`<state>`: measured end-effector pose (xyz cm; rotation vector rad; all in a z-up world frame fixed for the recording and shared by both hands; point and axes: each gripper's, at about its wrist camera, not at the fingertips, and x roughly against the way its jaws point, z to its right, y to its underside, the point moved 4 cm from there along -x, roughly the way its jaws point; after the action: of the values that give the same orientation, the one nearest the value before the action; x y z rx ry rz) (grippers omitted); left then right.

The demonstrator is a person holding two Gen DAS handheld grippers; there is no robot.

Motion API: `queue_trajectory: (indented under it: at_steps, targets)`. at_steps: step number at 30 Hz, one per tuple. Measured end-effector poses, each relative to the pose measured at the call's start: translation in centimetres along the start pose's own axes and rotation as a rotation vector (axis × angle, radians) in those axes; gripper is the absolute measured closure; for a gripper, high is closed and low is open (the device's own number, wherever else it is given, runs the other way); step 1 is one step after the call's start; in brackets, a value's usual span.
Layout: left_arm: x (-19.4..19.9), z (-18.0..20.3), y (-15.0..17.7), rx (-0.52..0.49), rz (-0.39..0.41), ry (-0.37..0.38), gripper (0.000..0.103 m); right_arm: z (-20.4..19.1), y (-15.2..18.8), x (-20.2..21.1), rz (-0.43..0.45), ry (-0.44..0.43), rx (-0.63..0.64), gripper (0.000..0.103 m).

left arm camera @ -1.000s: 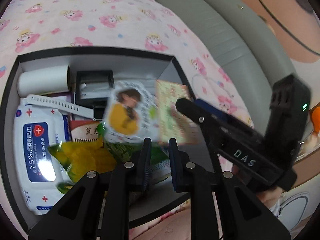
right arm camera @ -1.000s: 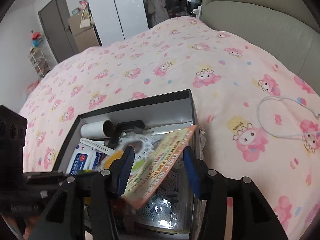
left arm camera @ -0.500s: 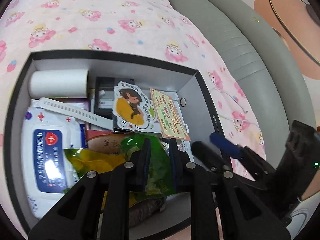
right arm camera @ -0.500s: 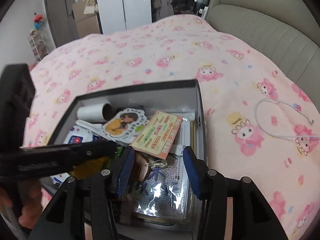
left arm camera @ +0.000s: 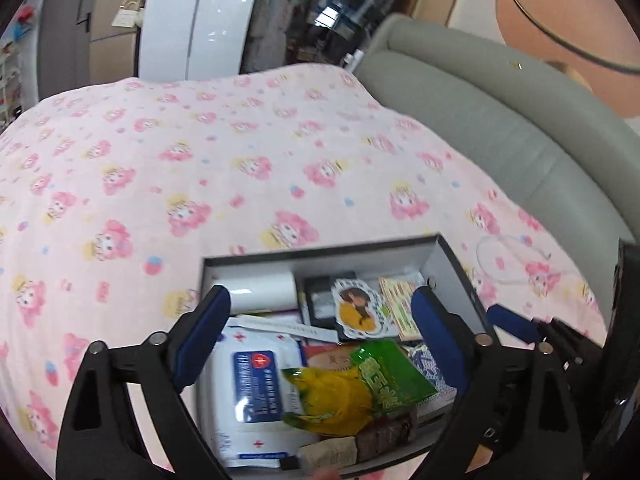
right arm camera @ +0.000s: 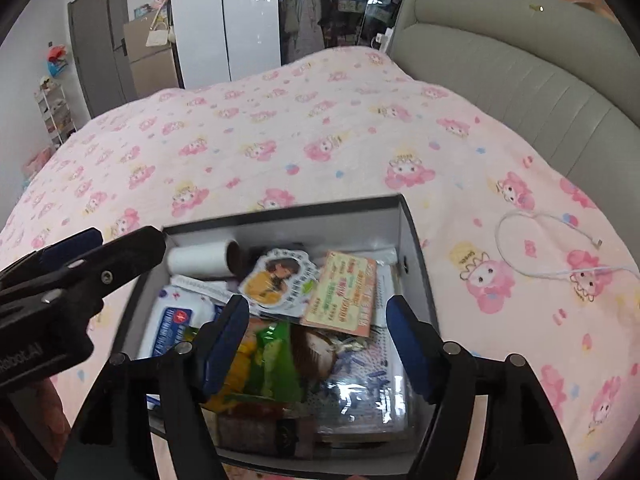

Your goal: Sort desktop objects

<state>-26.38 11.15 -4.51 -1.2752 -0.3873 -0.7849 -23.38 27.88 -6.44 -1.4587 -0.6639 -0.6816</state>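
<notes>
**Both grippers empty above a full box; a cable waits on the bedspread**

The left gripper (left arm camera: 320,332) and the right gripper (right arm camera: 316,336) both hover over the open box (right arm camera: 412,240), their jaws opening with nothing between the pads. Neither holds anything.

The box, black outside and grey within, sits on the pink cartoon-print bedspread (right arm camera: 280,128) and is crowded. A white roll (right arm camera: 200,258) lies at the far left corner. A die-cut character sticker (right arm camera: 276,280) and an orange printed card (right arm camera: 342,296) rest flat on top of the pile, side by side and overlapping slightly. Below them lie a pack of wet wipes (left arm camera: 256,384), a green and yellow snack bag (left arm camera: 360,384) and a shiny clear packet (right arm camera: 360,384) on the right side. Other small items at the near edge are too jumbled to name.

Outside the box, well to its right, a white cable (right arm camera: 540,248) lies in a loose loop on the bedspread. It looks like the one thing left to sort. It is probably light and limp, so it would sag and trail if lifted by one end; pinching it where the strands of the loop run closest should gather more of it at once. The soft fabric beneath may give under the fingers, so a shallow pinch could slip off the thin cord.
</notes>
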Motion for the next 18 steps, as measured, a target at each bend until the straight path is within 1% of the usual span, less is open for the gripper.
queue_trajectory:
  at_steps: [4,7,10,15,18]
  targets:
    - [3.0,-2.5,-1.6,0.027,0.039,-0.047,0.005,-2.2,-0.9,1.6,0.017,0.006,-0.003,0.034]
    - [5.4,-4.1,-2.1,0.02,0.051,-0.094,0.005,-4.0,-1.4,3.1,0.039,0.006,0.018,0.034]
    - [7.7,-5.8,-2.1,0.021,0.074,-0.133,0.002,-5.5,-1.6,4.4,0.05,0.012,0.03,0.034]
    - [11.0,-8.2,-1.5,0.052,0.087,-0.161,0.002,-7.4,-1.8,6.6,0.071,0.0,0.017,0.034]
    - [12.8,-9.0,-0.9,0.051,0.087,-0.186,0.002,-8.8,-1.7,8.1,0.086,-0.017,0.031,0.034]
